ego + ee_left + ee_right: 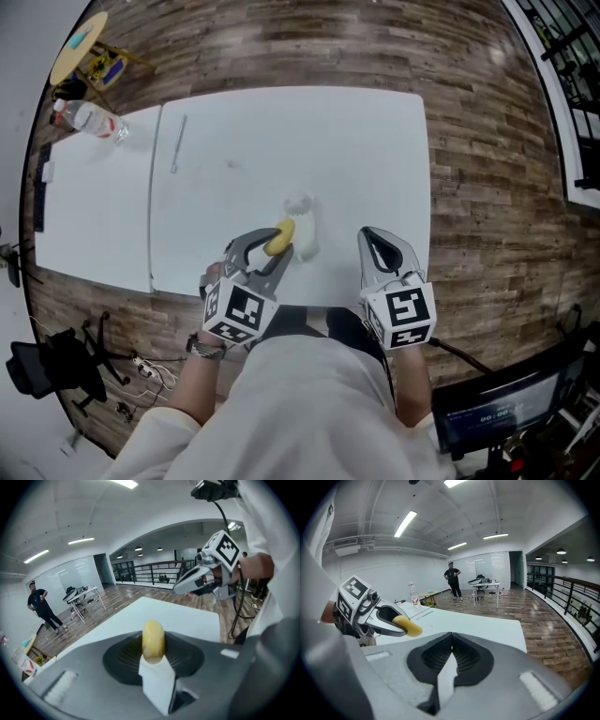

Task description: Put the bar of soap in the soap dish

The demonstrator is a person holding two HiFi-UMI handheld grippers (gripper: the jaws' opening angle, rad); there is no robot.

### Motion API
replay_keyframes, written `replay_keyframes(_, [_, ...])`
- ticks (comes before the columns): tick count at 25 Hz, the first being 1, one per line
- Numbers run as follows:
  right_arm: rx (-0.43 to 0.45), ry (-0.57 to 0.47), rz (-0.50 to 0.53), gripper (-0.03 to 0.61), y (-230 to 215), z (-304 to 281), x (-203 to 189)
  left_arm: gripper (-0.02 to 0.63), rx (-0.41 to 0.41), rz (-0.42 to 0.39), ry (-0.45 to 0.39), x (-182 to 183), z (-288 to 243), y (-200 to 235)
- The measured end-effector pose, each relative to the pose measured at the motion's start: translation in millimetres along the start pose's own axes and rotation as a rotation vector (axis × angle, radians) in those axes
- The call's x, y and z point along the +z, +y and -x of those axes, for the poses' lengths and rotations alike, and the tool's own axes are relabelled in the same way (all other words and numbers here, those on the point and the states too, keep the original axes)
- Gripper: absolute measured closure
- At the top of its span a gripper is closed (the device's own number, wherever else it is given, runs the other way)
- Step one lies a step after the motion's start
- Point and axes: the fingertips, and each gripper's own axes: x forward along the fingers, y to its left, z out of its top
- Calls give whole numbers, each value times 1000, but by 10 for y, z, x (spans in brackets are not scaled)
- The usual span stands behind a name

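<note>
A yellow bar of soap [281,235] sits between the jaws of my left gripper [278,244], which is shut on it, low over the near part of the white table [281,141]. In the left gripper view the soap [153,638] stands on edge between the dark pads. A pale, whitish soap dish [303,225] lies on the table just right of and beyond the soap. My right gripper [370,234] hovers to the right of the dish, shut, with nothing in it; in its own view the jaws meet [451,648]. That view also shows the soap [408,626].
A second white table [94,216] adjoins on the left, with a water bottle [94,120] at its far corner. A thin rod [178,142] lies at the back left. A screen [497,412] stands low at the right. A person [452,579] stands far off.
</note>
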Motion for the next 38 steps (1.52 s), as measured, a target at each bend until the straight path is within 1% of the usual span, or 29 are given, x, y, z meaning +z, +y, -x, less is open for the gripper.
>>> replay_keyframes(4, [-5, 16, -10, 575, 16, -42, -44, 482, -22, -50, 36, -90, -71, -10])
replay_keyframes(11, [-23, 29, -23, 575, -6, -34, -100, 482, -100, -82, 71, -211, -168, -131])
replay_keyframes(18, [-37, 42, -39, 575, 6, -5, -145, 482, -211, -123, 140, -389, -293, -263])
replay_keyframes(21, [-45, 46, -47, 575, 6, 11, -171, 481, -249, -162, 167, -447, -329, -318])
replay_keyframes(24, [-56, 50, -54, 575, -9, 35, -199, 482, -268, -189, 179, -461, -362, -351])
replay_keyframes(27, [-64, 53, -57, 575, -21, 52, -215, 482, -295, -195, 196, -477, -398, -381])
replay_keyframes(29, [-67, 52, -59, 575, -21, 56, -218, 481, -311, -218, 214, -505, -418, -402])
replay_keyframes(31, [-68, 52, -61, 575, -18, 58, -218, 480, -319, -244, 230, -532, -429, -414])
replay_keyframes(38, [-78, 58, -61, 575, -32, 74, -238, 480, -331, -287, 266, -554, -468, -412])
